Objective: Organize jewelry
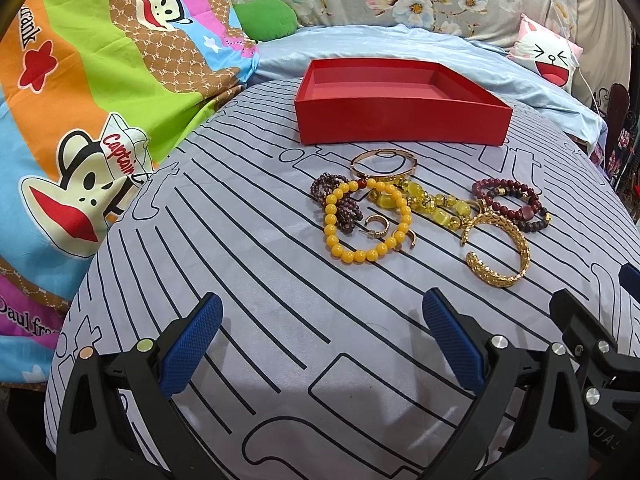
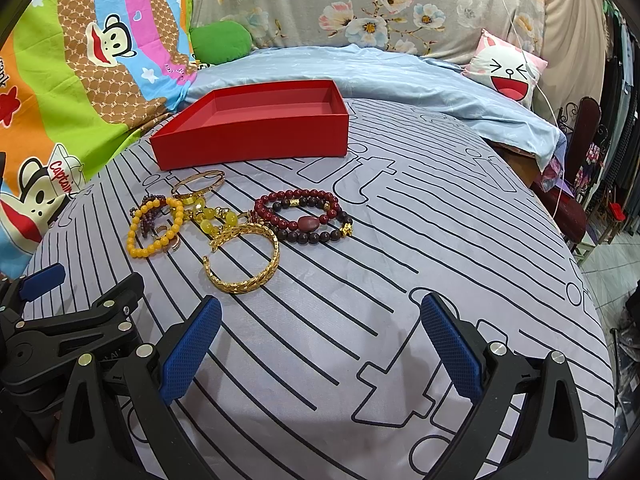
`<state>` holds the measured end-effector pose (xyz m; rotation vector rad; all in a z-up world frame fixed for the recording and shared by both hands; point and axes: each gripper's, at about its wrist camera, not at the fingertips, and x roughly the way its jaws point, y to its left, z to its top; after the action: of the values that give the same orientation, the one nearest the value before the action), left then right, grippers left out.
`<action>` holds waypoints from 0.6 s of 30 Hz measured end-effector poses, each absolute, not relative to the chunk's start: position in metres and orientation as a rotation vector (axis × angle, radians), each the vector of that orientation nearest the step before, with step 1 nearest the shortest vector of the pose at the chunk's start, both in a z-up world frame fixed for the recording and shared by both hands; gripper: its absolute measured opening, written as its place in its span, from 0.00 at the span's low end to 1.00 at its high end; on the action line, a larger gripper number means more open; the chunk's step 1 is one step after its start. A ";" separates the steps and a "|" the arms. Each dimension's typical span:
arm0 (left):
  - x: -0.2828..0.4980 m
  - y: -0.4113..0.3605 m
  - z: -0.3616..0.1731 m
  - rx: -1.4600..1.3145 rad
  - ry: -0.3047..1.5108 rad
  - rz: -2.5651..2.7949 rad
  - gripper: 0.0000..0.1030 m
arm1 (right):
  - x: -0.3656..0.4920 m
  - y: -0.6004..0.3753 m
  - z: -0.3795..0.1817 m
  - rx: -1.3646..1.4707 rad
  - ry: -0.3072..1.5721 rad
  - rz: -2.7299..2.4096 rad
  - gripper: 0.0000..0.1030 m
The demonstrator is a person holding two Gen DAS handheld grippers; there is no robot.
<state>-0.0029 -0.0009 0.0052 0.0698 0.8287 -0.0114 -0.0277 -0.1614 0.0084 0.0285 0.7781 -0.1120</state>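
Both tongs hang empty with jaws spread wide over the striped bedsheet [image 1: 280, 280]. The jewellery sits in a loose heap at mid-frame, just in front of the empty red box [image 1: 400, 100]. From the right gripper [image 2: 320, 344], the gold cuff bracelet [image 2: 244, 258] lies nearest, up and left of its fingers, its open gap turned toward the frame's left. From the left gripper [image 1: 320, 344], the yellow bead bracelet [image 1: 366, 220] lies nearly straight ahead, so I'd judge each has its own closest piece.
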 end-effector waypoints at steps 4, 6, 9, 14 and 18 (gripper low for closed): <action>-0.003 -0.001 0.005 0.071 0.828 -0.011 0.93 | -0.028 -0.161 0.008 0.029 0.778 -0.112 0.94; -0.003 -0.001 0.005 0.071 0.828 -0.011 0.93 | -0.028 -0.161 0.008 0.029 0.778 -0.111 0.94; -0.003 -0.001 0.005 0.071 0.827 -0.011 0.93 | -0.028 -0.162 0.009 0.029 0.778 -0.111 0.94; -0.001 0.000 0.008 0.072 0.825 -0.010 0.93 | -0.028 -0.162 0.009 0.030 0.778 -0.111 0.93; -0.001 -0.001 0.007 0.073 0.824 -0.009 0.93 | -0.028 -0.162 0.009 0.029 0.778 -0.112 0.94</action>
<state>-0.0014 -0.0005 0.0073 0.0727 0.8245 -0.0091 -0.0280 -0.1617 0.0085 0.0293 0.7780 -0.1117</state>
